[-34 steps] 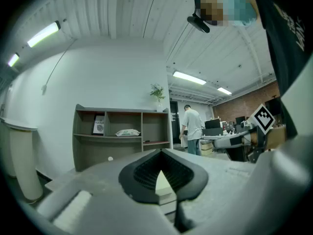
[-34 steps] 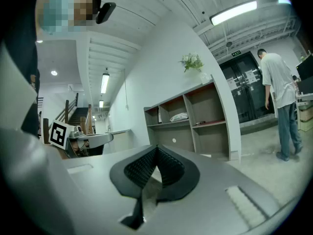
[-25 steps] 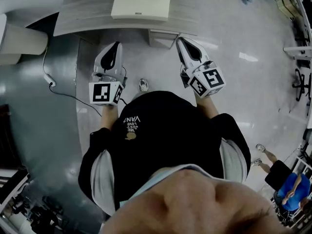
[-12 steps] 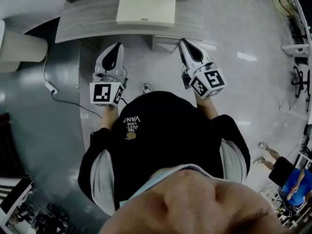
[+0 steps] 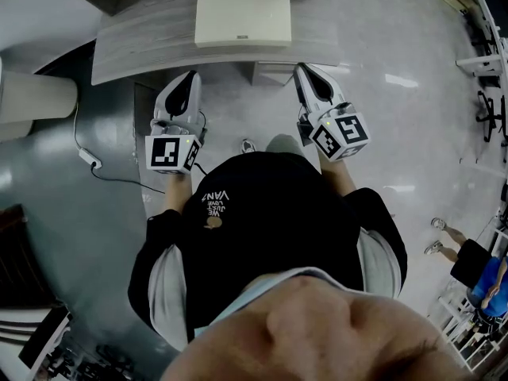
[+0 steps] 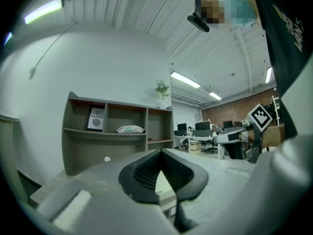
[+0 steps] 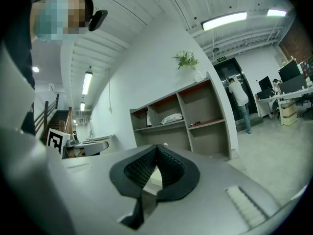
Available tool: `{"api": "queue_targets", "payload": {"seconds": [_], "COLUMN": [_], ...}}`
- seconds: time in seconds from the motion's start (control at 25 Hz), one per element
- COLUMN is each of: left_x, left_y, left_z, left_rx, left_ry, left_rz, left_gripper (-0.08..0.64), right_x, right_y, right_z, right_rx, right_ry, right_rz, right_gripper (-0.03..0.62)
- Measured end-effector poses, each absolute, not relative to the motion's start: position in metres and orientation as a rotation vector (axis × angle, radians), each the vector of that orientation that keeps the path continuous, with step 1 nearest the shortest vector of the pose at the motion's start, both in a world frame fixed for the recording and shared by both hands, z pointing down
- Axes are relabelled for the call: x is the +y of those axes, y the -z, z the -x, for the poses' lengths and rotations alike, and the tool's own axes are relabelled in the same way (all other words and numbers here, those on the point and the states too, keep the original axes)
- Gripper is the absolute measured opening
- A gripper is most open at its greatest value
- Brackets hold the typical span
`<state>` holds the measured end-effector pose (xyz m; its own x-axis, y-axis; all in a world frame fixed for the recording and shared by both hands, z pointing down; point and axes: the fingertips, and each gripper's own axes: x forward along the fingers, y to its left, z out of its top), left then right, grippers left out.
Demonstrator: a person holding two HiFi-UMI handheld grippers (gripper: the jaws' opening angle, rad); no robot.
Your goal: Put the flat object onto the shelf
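Flat object [image 5: 243,16] seemingly lies lengthwise along table [image 5: 143,44].

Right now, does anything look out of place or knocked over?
Nothing much. The flat box lies squarely on the table and the shelf looks tidy; only a cable trails over the floor at left.

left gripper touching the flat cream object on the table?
Apart. In the head view a strip of bare grey tabletop shows between the tip of the left gripper and the flat cream object. Its jaws are shut and empty.
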<state>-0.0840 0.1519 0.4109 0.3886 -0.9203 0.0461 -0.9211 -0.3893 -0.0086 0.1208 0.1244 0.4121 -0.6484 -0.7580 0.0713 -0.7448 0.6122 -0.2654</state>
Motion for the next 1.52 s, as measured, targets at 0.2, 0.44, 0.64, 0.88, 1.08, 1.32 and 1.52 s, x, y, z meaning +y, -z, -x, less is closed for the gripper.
{"api": "queue_targets", "payload": {"seconds": [0.2,0.44,0.64,0.88,1.08,1.32,1.52], "left_x": [0.146,0.133,0.109,0.07,0.041,0.009,-0.01], "left_y": [-0.415,-0.419,-0.421,-0.42,-0.422,-0.425,-0.429], "left_z": [0.086,0.093,0.098,0.098,0.093,0.086,0.084], "left_rx": [-1.704,-1.729,-1.764,-1.805,-1.823,-1.849,-1.871], "left_ry": [-0.058,-0.054,-0.06,-0.07,-0.087,-0.088,-0.083], "left_rz": [-2.599,-2.564,-2.533,-2.511,-2.486,-2.455,-2.427], "left_gripper": [0.001,0.0,0.002,0.001,0.0,0.0,0.0], "right_x": [0.116,0.093,0.064,0.021,-0.013,-0.049,-0.073], "right_y": [-0.416,-0.417,-0.416,-0.42,-0.421,-0.428,-0.432], "right_z": [-0.125,-0.124,-0.121,-0.122,-0.126,-0.133,-0.134], "right_rx": [2.774,2.783,2.81,2.83,2.835,2.848,2.865], "right_ry": [0.436,0.436,0.429,0.438,0.452,0.474,0.483], "right_rz": [1.342,1.338,1.301,1.268,1.242,1.222,1.195], "right_gripper": [0.0,0.0,0.0,0.0,0.0,0.0,0.0]}}
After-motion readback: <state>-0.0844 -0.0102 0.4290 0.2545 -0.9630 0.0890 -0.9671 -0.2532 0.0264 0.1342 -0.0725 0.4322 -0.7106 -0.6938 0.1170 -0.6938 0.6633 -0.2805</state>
